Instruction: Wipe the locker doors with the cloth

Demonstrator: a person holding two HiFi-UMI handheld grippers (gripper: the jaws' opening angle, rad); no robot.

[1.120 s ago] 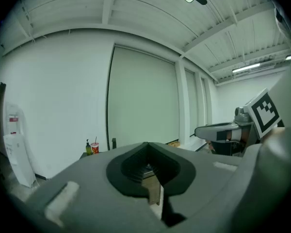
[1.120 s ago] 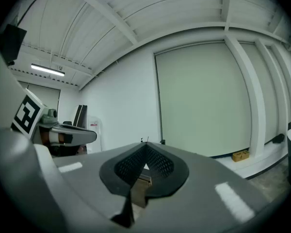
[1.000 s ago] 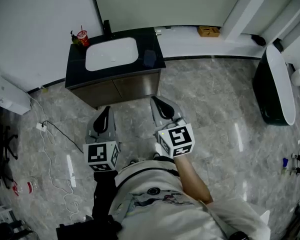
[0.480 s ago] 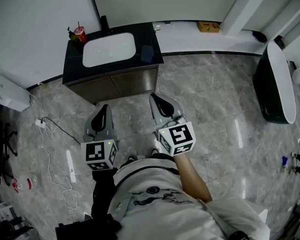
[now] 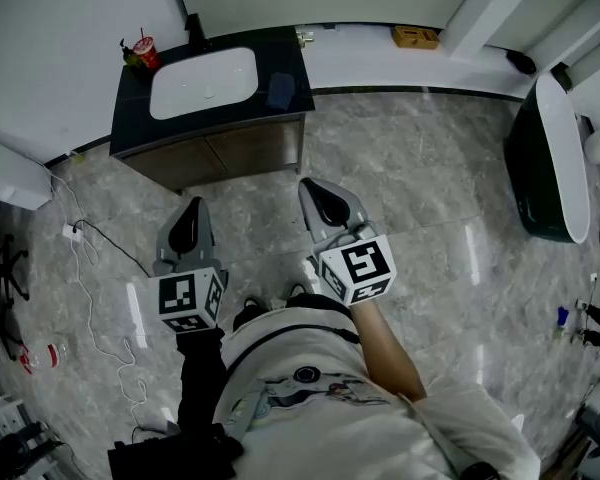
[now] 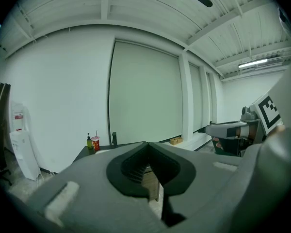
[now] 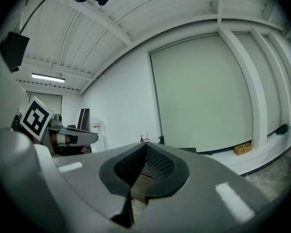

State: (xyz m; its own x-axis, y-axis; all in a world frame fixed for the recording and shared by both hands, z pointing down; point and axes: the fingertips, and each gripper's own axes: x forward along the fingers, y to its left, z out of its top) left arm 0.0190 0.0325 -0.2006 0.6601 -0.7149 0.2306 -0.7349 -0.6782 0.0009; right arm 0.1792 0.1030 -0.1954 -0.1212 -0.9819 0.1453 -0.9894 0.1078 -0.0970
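Observation:
A dark vanity cabinet with two wooden doors stands against the far wall, a white basin in its black top. A small dark blue cloth lies on the counter right of the basin. My left gripper hovers over the floor in front of the cabinet's left door, shut and empty. My right gripper is level with the cabinet's right corner and a little nearer me, also shut and empty. Both point at the cabinet from a step away. In the gripper views, the left gripper and right gripper have their tips together.
A red cup and a bottle stand at the counter's back left. A white cable trails over the marble floor at left, beside a white appliance. A black-and-white tub stands at right. A cardboard box sits on the far ledge.
The cabinet has slid up and to the left in the head view. Both grippers have drifted a little left and lower in the view; both stay shut and empty.

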